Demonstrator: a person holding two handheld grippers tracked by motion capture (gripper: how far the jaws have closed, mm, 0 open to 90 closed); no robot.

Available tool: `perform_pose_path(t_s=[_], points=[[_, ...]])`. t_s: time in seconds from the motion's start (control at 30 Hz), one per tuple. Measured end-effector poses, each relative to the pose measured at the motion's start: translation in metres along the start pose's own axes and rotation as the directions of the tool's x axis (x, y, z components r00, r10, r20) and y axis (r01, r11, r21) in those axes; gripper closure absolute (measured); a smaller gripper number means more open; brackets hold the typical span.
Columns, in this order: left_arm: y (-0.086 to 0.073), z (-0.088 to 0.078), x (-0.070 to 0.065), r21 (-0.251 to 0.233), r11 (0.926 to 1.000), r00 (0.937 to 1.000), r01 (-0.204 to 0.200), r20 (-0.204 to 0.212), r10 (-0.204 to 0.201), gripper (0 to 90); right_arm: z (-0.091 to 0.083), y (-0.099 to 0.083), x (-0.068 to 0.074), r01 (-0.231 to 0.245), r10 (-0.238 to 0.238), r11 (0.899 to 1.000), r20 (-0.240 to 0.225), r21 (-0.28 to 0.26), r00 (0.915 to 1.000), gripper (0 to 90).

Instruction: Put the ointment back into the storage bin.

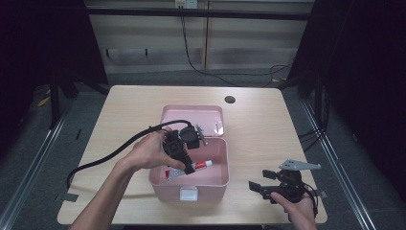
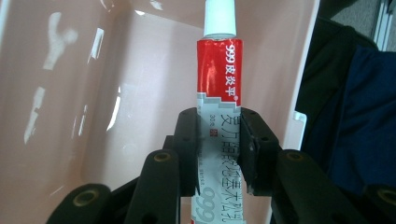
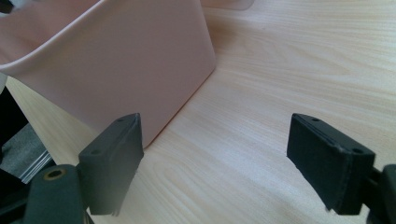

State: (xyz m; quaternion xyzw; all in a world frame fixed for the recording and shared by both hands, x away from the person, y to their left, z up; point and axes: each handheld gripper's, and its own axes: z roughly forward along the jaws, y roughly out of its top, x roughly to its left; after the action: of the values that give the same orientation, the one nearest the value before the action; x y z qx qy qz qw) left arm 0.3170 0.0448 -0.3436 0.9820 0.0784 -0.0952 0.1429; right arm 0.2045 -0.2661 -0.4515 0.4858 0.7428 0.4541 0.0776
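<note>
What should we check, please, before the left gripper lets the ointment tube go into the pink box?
1. Left gripper shut on the tube: ok.
2. Tube inside the pink box, above its floor: ok.
3. Lid open, out of the way: ok.
4. Tube touching the box floor: cannot tell.
5. Right gripper open, holding nothing, on the table beside the box: ok.

Dim surround, lit table, glare inside box [image 2: 70,93].
</note>
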Motion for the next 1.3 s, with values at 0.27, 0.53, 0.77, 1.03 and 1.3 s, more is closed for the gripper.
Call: perform_pose_path(t_s=[0.27, 0.53, 0.77, 1.03, 1.3], points=[[0.005, 0.02, 0.004, 0.056, 0.9984, 0.9995, -0.011, 0.031, 0.009, 70.6, 0.0, -0.001, 0.0, 0.0, 0.0, 1.0, 0.002, 0.0, 1.0, 18.3], [0.009, 0.034, 0.006, 0.083, 0.9965, 0.9977, -0.007, 0.067, 0.002, 70.6, 0.001, -0.001, 0.0, -0.005, 0.004, 1.0, 0.002, 0.009, 1.0, 18.3], [0.009, 0.042, 0.008, 0.096, 0.995, 0.9967, -0.025, 0.079, 0.017, 70.5, 0.001, -0.001, 0.0, -0.005, 0.005, 1.0, 0.004, 0.012, 1.0, 18.4], [0.007, 0.052, 0.013, 0.111, 0.9937, 0.9935, -0.017, 0.114, 0.005, 70.5, 0.001, -0.001, 0.0, -0.006, 0.006, 1.0, 0.005, 0.016, 1.0, 18.6], [-0.002, 0.06, 0.019, 0.134, 0.991, 0.9922, -0.002, 0.124, -0.015, 70.5, 0.001, -0.001, -0.001, -0.012, 0.012, 1.0, 0.01, 0.015, 0.9999, 18.4]])
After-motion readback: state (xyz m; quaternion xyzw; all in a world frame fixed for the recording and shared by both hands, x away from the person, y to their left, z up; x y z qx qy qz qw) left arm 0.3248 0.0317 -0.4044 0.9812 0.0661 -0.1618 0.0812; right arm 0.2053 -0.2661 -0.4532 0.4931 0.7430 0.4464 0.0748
